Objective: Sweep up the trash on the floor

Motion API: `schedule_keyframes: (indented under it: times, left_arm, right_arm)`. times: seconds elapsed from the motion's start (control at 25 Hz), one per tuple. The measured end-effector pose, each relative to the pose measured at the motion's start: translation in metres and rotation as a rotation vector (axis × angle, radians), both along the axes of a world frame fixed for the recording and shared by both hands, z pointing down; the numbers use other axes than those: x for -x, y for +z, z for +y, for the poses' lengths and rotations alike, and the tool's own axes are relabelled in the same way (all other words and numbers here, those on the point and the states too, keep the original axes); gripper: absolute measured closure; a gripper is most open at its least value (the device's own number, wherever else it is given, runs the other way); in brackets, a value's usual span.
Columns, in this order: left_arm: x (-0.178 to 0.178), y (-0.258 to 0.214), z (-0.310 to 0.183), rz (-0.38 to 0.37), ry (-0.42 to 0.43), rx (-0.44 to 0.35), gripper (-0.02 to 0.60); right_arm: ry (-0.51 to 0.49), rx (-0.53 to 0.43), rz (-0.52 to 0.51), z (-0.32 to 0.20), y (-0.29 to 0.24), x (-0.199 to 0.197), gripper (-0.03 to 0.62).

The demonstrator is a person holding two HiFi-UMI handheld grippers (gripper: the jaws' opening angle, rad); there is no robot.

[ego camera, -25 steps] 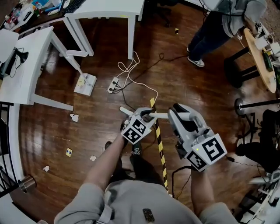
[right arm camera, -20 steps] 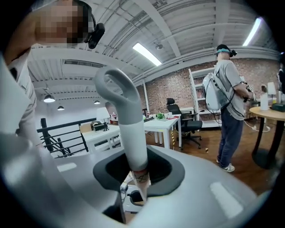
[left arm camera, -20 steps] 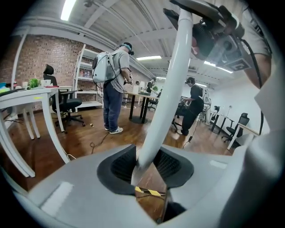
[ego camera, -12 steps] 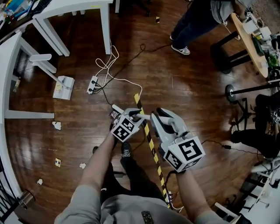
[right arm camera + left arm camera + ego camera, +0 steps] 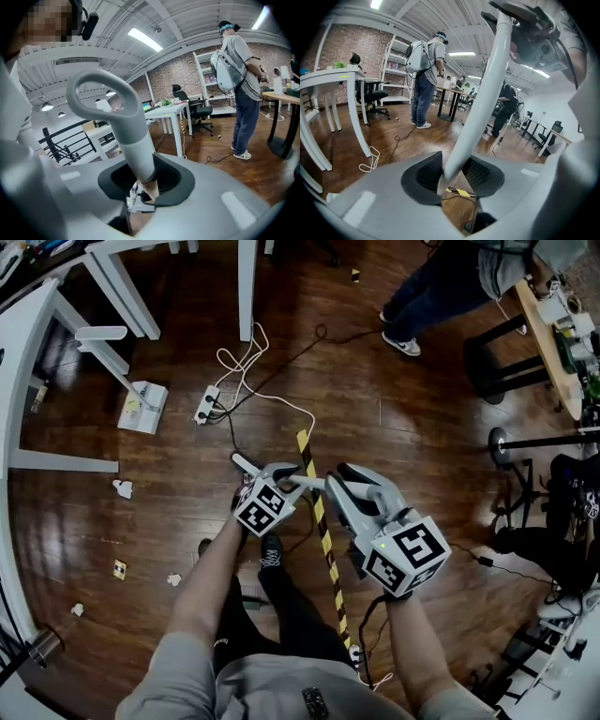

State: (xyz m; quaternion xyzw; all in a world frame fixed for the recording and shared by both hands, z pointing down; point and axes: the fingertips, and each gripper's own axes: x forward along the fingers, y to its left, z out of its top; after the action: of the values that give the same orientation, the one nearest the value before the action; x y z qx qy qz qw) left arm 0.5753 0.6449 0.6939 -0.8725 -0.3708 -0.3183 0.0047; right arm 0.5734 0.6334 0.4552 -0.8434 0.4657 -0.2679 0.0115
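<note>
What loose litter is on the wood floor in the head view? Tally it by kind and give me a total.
Crumpled white scraps: 3
Yellow square scrap: 1
Far-off bit, too small to identify: 1
Total: 5

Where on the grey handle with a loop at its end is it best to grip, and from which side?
Take the loop handle on its straight round shaft below the loop, from the side, jaws across it. The right gripper is shut on it there. The loop is wide and hollow, probably a poorer hold.
</note>
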Motion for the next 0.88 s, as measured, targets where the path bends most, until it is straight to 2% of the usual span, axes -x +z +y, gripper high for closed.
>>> schedule_keyframes:
  times: [0.2,0.36,0.52,0.68,0.88]
  left_arm:
    - [0.023,0.000,-0.042,0.003,-0.032,-0.025,0.453]
    - [0.047,0.003,-0.077,-0.010,-0.068,-0.037,0.453]
    - [0.077,0.004,-0.125,-0.031,-0.137,-0.049,0.453]
    - [0.114,0.008,-0.180,-0.060,-0.166,-0.061,0.453]
    - [0.184,0.024,-0.269,-0.121,-0.213,-0.099,0.453]
  right_arm:
    - [-0.158,0.023,-0.006,-0.042,0.003,0.026,0.513]
    - [-0.248,0.040,-0.010,-0.079,0.005,0.051,0.513]
    - [-0.333,0.041,-0.018,-0.127,0.006,0.081,0.513]
    - [-0.346,0.037,-0.063,-0.177,0.012,0.109,0.513]
    - [-0.395,0.026,-0.152,-0.256,0.032,0.163,0.513]
